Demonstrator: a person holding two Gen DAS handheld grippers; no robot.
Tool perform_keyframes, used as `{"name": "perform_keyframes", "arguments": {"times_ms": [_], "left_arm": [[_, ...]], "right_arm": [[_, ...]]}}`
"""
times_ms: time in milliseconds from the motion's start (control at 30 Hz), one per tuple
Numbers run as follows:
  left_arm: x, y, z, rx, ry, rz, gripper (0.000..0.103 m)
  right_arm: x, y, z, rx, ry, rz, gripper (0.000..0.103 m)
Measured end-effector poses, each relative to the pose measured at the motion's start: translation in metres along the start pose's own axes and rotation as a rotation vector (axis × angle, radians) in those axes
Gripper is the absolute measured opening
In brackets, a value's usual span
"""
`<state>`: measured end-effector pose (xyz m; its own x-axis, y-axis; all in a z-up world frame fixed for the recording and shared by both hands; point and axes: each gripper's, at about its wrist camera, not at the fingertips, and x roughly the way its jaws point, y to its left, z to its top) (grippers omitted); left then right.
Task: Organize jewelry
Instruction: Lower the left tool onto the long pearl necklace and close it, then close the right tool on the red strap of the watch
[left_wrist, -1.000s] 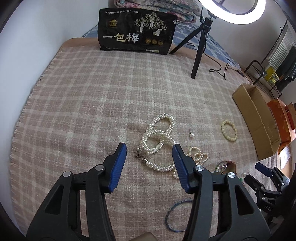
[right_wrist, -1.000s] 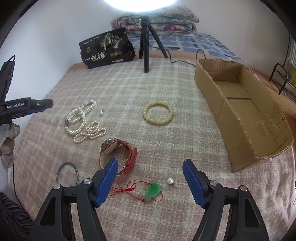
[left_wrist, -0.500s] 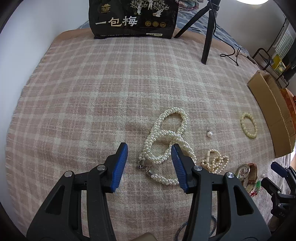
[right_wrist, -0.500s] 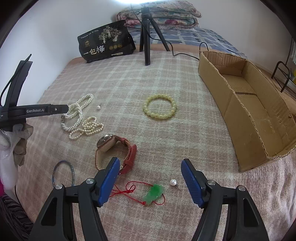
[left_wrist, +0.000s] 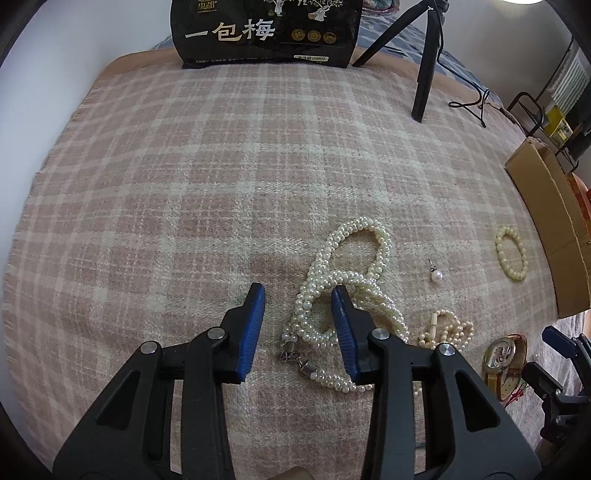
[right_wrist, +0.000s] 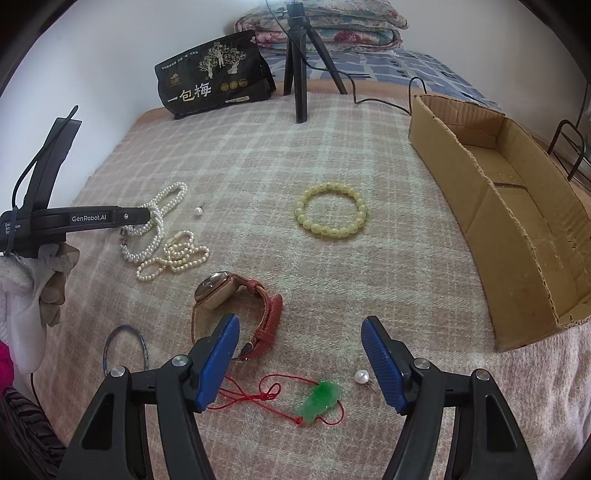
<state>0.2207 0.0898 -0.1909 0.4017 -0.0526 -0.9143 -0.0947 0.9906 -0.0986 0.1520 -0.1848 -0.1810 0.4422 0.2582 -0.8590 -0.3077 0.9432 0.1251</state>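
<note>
A long multi-strand pearl necklace (left_wrist: 347, 254) lies looped on the pink plaid cloth (left_wrist: 184, 184). My left gripper (left_wrist: 298, 293) is low over its near loop, jaws closing. Strands lie between the pads; the right pad touches pearls and the left pad stands clear. The right wrist view shows that gripper (right_wrist: 146, 216) from the side at the necklace (right_wrist: 159, 221). My right gripper (right_wrist: 300, 323) hangs open above a green pendant (right_wrist: 319, 398) on a red cord, with nothing in it. A red-strapped watch (right_wrist: 221, 291) and a pearl stud (right_wrist: 361, 376) lie beside its fingers.
A yellow bead bracelet (right_wrist: 330, 214), a small pearl bracelet (right_wrist: 181, 254), a second pearl stud (right_wrist: 198, 211) and a blue bangle (right_wrist: 123, 347) lie about. An open cardboard box (right_wrist: 517, 206) stands right. A black bag (left_wrist: 266, 33) and tripod (right_wrist: 299, 74) stand behind.
My left gripper came down and forward over the pearl necklace, and its jaws narrowed around the near loop. The right gripper stayed put, still wide.
</note>
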Motion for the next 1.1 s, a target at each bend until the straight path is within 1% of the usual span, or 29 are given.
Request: {"name": "perform_keyframes", "arguments": {"times_ms": [100, 167, 267, 633, 700, 767, 833, 900, 967, 1000, 1067, 1100], "left_arm": [[0.000, -0.002, 0.000, 0.015, -0.004, 0.010, 0.025], [0.001, -0.004, -0.001, 0.028, -0.001, 0.012, 0.012], [-0.001, -0.004, 0.000, 0.026, -0.006, 0.004, 0.009], [-0.008, -0.003, 0.003, 0.007, -0.036, -0.011, 0.007], [-0.008, -0.002, 0.003, 0.002, -0.040, -0.012, 0.007], [-0.009, -0.001, 0.003, -0.007, -0.044, -0.015, 0.007], [-0.011, 0.001, 0.004, -0.020, -0.051, -0.023, 0.006], [-0.016, 0.003, 0.005, -0.032, -0.061, -0.031, 0.006], [-0.022, 0.003, 0.008, -0.040, -0.078, -0.038, 0.006], [-0.025, 0.003, 0.009, -0.044, -0.087, -0.041, 0.006], [-0.033, 0.003, 0.010, -0.048, -0.103, -0.052, 0.006], [-0.036, 0.003, 0.010, -0.048, -0.111, -0.055, 0.006]], "right_arm": [[0.001, 0.000, 0.000, 0.003, 0.004, -0.002, 0.072], [0.002, -0.001, 0.000, 0.007, 0.005, -0.003, 0.072], [0.002, -0.002, -0.001, 0.009, 0.006, -0.004, 0.072], [0.009, 0.004, 0.004, -0.001, 0.013, -0.001, 0.072], [0.012, 0.005, 0.004, -0.006, 0.024, -0.007, 0.070], [0.017, 0.005, 0.004, -0.006, 0.045, -0.007, 0.060], [0.020, 0.005, 0.003, -0.007, 0.052, -0.010, 0.056], [0.020, 0.005, 0.004, -0.010, 0.045, -0.002, 0.049], [0.018, 0.006, 0.004, -0.012, 0.040, 0.016, 0.030], [0.018, 0.007, 0.004, -0.013, 0.037, 0.023, 0.027], [0.018, 0.010, 0.004, -0.018, 0.031, 0.036, 0.018], [0.017, 0.011, 0.003, -0.021, 0.029, 0.039, 0.015]]}}
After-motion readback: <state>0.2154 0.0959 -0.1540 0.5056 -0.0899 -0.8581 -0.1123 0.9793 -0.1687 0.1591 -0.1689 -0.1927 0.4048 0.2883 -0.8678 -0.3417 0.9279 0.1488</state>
